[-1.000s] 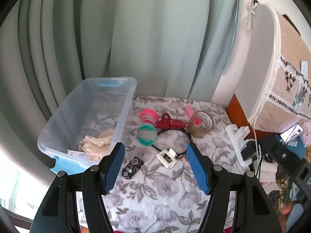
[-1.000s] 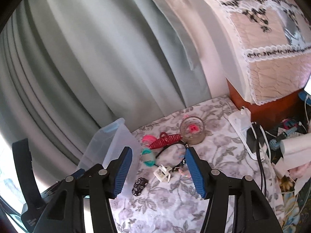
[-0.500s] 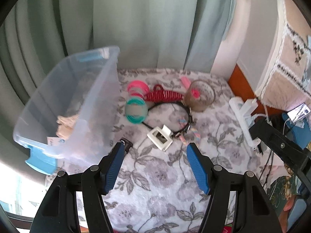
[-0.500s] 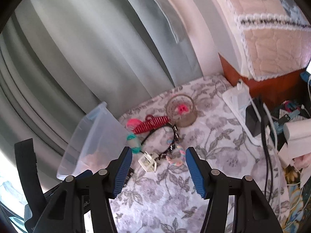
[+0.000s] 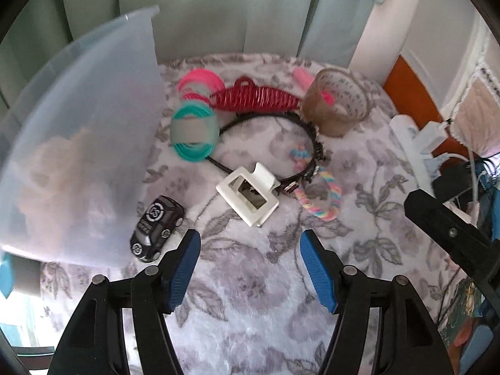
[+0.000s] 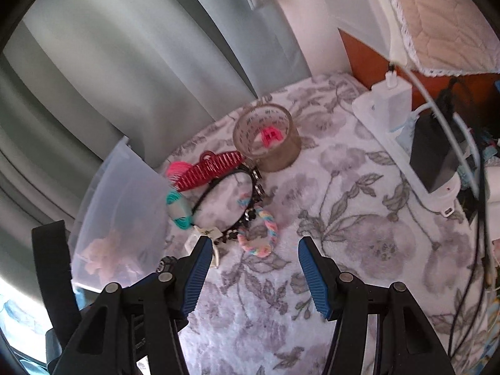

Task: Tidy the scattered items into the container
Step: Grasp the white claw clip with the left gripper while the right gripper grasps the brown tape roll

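Note:
A clear plastic bin (image 5: 93, 125) (image 6: 125, 200) stands at the left of a floral cloth, with a beige item inside. Scattered beside it lie a black toy car (image 5: 157, 228), a white hair claw (image 5: 248, 198), a teal spring coil (image 5: 193, 131), a pink coil (image 5: 200, 82), a red claw clip (image 5: 256, 98) (image 6: 209, 170), a black headband (image 5: 312, 134) (image 6: 250, 193), a pastel braided tie (image 5: 322, 193) (image 6: 259, 234) and a tape roll (image 5: 337, 106) (image 6: 268, 137). My left gripper (image 5: 250, 259) hangs open just short of the white claw. My right gripper (image 6: 251, 262) is open near the pastel tie.
A white power strip (image 6: 406, 143) with a charger and cables runs along the right edge, with a black device (image 6: 437, 159) on it. Green curtains (image 5: 218, 9) hang behind the table. A quilted cover (image 6: 443, 22) sits at the upper right.
Both grippers have sunk toward the cloth and tilted downward, so the items look larger and closer. The bin has slid to the left edge of the views. The jaws kept their width.

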The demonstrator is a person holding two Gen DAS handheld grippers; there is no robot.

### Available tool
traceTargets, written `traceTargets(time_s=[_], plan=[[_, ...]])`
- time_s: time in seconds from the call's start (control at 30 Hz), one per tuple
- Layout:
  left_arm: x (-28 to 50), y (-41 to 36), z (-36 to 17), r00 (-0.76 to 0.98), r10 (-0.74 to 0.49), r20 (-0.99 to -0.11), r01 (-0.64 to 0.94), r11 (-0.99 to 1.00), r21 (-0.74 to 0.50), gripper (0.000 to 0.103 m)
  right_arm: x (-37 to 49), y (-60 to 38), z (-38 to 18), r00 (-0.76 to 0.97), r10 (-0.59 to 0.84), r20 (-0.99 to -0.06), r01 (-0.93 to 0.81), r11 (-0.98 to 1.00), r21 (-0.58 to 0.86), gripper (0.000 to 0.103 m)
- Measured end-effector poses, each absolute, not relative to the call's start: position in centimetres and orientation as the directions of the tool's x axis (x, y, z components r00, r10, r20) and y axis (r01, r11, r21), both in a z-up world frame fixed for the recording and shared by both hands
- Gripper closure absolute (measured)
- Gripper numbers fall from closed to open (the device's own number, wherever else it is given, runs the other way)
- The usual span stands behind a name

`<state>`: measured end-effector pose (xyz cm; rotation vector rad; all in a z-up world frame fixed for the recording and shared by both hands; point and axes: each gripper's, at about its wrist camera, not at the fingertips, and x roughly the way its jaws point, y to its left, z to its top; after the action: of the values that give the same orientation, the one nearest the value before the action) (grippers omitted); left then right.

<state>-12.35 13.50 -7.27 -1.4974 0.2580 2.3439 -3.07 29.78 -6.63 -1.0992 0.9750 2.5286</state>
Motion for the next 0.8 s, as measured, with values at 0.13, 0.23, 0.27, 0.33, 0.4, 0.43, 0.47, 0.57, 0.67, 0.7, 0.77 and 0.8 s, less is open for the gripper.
traceTargets(time_s=[0.13,0.23,0.27,0.33,0.4,0.43,0.47,0.57,0.67,0.7,0.77,0.8], plan=[[-13.5,13.9,-8.6,-0.357,0.191,-0.914,-0.37,-0.928,-0.05,0.036,-4.1,30.2,-7.8,-0.687,-0.068,-0.723,-0.443,-0.75,0.491,0.042],[-14.5,14.4,-9.4,-0.351,0.197,-0.915,-0.359,-0.931,-0.063,0.036,-5.5,30.6,-8.5,-0.677,-0.069,-0.732,-0.446,-0.753,0.483,0.042],[-14.8,14.5,-9.8,-0.353,0.196,-0.915,-0.347,-0.935,-0.066,0.036,-5.9,30.7,-8.7,-0.678,-0.069,-0.732,-0.445,-0.754,0.483,0.042],[-15.3,14.6,-10.3,-0.353,0.201,-0.914,-0.332,-0.94,-0.079,0.036,-6.8,31.0,-9.0,-0.681,-0.064,-0.73,-0.443,-0.757,0.48,0.042],[-15.7,14.6,-10.7,-0.352,0.213,-0.911,-0.318,-0.943,-0.097,0.036,-7.7,31.4,-9.4,-0.682,-0.063,-0.729,-0.443,-0.758,0.48,0.042],[-15.9,14.7,-10.9,-0.352,0.217,-0.911,-0.318,-0.943,-0.102,0.036,-8.1,31.5,-9.6,-0.681,-0.065,-0.729,-0.443,-0.756,0.481,0.042],[-16.0,14.8,-11.0,-0.35,0.22,-0.911,-0.32,-0.942,-0.105,0.038,-8.5,31.7,-9.8,-0.68,-0.066,-0.73,-0.444,-0.755,0.482,0.042],[-16.4,14.7,-11.4,-0.35,0.235,-0.907,-0.321,-0.939,-0.12,0.05,-9.8,32.2,-10.2,-0.681,-0.065,-0.729,-0.442,-0.757,0.481,0.042],[-16.6,14.7,-11.7,-0.334,0.259,-0.906,-0.332,-0.932,-0.144,0.054,-10.9,32.6,-10.5,-0.686,-0.056,-0.725,-0.443,-0.758,0.479,0.037],[-16.7,14.6,-11.6,-0.334,0.266,-0.904,-0.336,-0.93,-0.15,0.054,-11.2,32.8,-10.6,-0.688,-0.054,-0.724,-0.444,-0.758,0.479,0.035],[-16.7,14.7,-11.6,-0.335,0.273,-0.902,-0.347,-0.926,-0.152,0.054,-11.9,33.2,-10.9,-0.688,-0.049,-0.724,-0.447,-0.758,0.476,0.033],[-16.7,14.7,-11.5,-0.334,0.276,-0.901,-0.352,-0.923,-0.152,0.054,-12.3,33.3,-11.0,-0.687,-0.042,-0.726,-0.451,-0.759,0.47,0.029]])
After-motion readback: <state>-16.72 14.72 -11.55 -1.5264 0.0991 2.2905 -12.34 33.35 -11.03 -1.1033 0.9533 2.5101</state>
